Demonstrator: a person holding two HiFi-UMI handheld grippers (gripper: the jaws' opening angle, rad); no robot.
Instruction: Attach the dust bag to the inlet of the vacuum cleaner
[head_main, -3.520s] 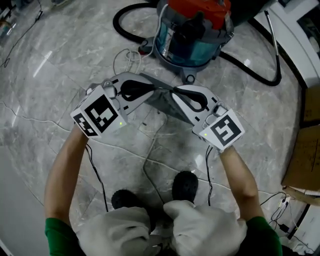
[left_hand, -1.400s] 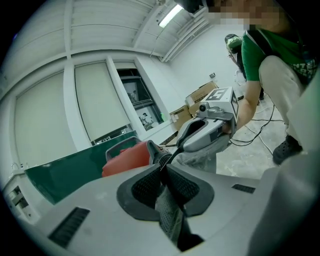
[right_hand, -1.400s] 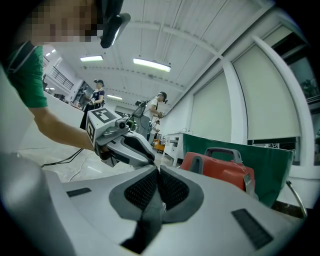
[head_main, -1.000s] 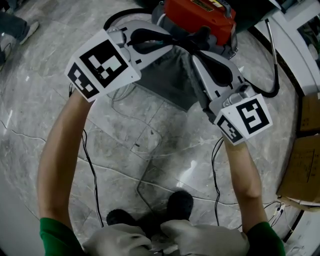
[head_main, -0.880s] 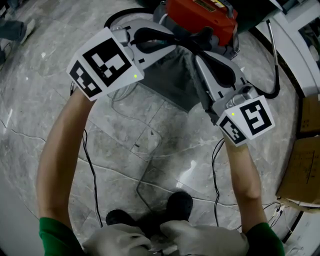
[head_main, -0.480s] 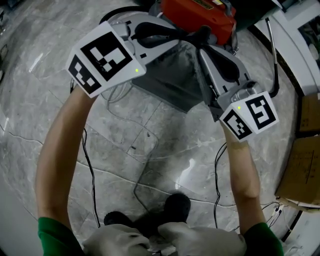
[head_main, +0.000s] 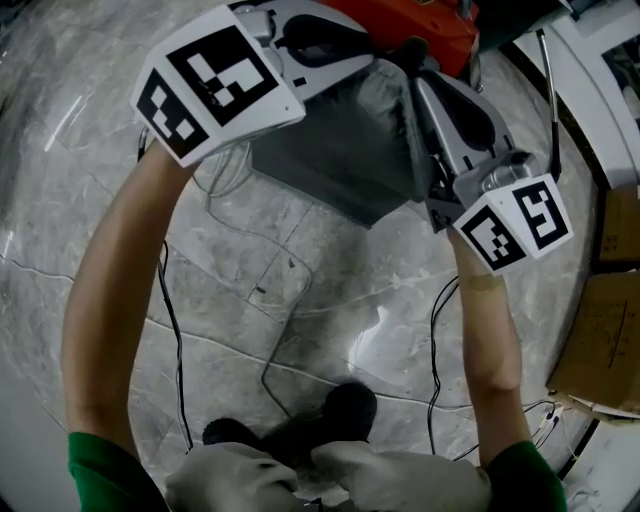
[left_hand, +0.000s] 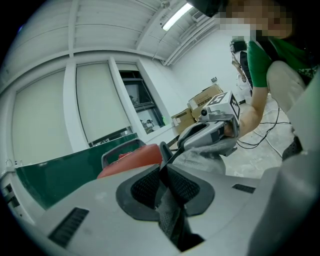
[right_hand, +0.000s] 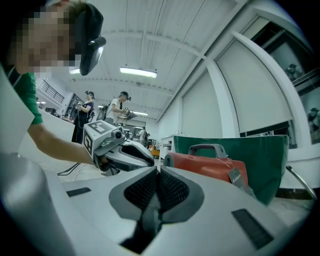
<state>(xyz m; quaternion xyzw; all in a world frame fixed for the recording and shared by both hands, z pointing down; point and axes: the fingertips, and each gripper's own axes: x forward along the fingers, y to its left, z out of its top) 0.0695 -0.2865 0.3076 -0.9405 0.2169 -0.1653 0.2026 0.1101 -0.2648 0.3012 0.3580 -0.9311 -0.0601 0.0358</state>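
Head view: a person stands on a marble floor (head_main: 330, 290), arms stretched forward, a gripper in each hand. The left gripper (head_main: 365, 60) and right gripper (head_main: 418, 70) bring their tips almost together at the top of the frame. A grey bag (head_main: 340, 150) hangs between them, sagging back toward the person. Its top edge runs from one set of jaws to the other. The vacuum (head_main: 400, 20), with a red lid, sits just beyond the tips and is partly cut off by the frame edge. Its inlet cannot be seen.

Left gripper view: the jaws are closed on a fold of grey bag fabric (left_hand: 170, 220), which bunches between the dark pads. The red vacuum lid (left_hand: 132, 157) lies just ahead and slightly left. The right gripper (left_hand: 210, 137) is opposite, with more of the bag under it.

Right gripper view: these jaws are also clamped on bag fabric (right_hand: 150, 220). The vacuum (right_hand: 210, 167) sits close ahead, to the right. The left gripper (right_hand: 125, 150) is ahead to the left.

Both grippers look about equally near the vacuum, so the bag's opening probably needs to travel forward.
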